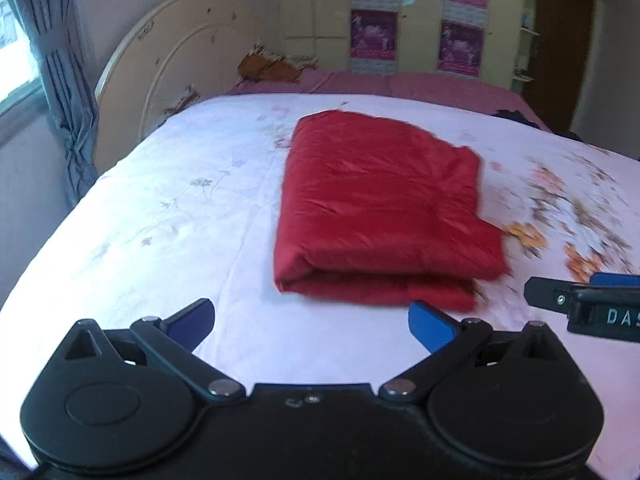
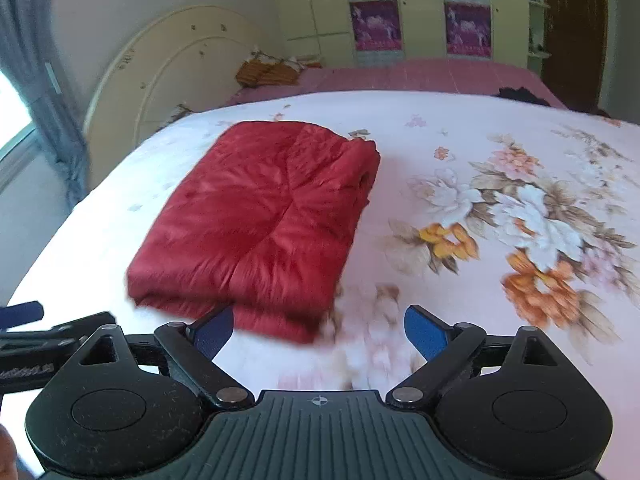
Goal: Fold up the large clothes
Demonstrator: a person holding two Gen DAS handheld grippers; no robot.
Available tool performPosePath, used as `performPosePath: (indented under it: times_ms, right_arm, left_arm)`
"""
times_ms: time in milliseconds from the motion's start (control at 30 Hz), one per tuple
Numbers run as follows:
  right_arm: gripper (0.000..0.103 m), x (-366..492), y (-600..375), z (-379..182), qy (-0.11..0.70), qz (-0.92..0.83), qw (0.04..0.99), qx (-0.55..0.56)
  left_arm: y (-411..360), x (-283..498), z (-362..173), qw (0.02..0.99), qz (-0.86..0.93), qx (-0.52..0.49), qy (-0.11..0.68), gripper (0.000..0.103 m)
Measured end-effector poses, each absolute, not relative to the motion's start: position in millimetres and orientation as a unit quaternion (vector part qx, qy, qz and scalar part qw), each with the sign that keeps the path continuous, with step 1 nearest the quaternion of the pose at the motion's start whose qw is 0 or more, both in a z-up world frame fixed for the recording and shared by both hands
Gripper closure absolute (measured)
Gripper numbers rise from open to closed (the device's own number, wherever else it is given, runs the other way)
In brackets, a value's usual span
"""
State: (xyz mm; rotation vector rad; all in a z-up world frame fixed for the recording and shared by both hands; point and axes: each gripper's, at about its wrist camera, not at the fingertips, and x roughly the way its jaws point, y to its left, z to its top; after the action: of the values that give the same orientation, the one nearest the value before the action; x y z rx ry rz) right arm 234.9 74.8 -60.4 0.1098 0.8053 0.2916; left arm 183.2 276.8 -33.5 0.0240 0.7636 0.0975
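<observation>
Red folded garment (image 1: 380, 216) on floral bedsheet (image 1: 180, 208)

The folded garment (image 1: 380, 208) is plain deep red. It lies on a pale pink bedsheet (image 2: 460, 128) printed with white, orange and yellow flowers. Beyond the garment, the headboard (image 1: 168, 80) is cream.

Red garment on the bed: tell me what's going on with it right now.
A person holding a gripper in each hand is folding clothes on a bed. The red garment lies folded into a compact rectangle on the floral bedsheet. Neither gripper holds it: the left gripper and the right gripper both have their jaws spread wide, just short of the bundle's near edge. The fold looks done or close to it. Motion blur suggests the grippers are moving.
</observation>
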Motion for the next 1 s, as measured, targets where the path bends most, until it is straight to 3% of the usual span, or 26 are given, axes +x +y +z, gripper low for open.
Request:
performPosePath:
  times_ms: [167, 233, 533, 1000]
  right_arm:
    - [0.01, 165.6, 55.4, -31.4, 0.355, 0.15, 0.921, 0.054]
    - [0.0, 138.7, 48.5, -16.8, 0.338, 0.151, 0.928, 0.054]
    - [0.0, 40.1, 29.3, 38.1, 0.246, 0.133, 0.959, 0.049]
    - [0.0, 3.0, 23.8, 34.0, 0.23, 0.112, 0.966, 0.038]
  left_arm:
    - [255.7, 117.6, -8.4, 0.939, 0.036, 0.024, 0.34, 0.0]
    - [246.9, 97.9, 1.8, 0.94, 0.038, 0.029, 0.337, 0.0]
    - [230.0, 20.0, 35.6, 0.953, 0.06, 0.027, 0.297, 0.0]
    - [237.9, -13.2, 54.5, 0.955, 0.075, -0.007, 0.286, 0.0]
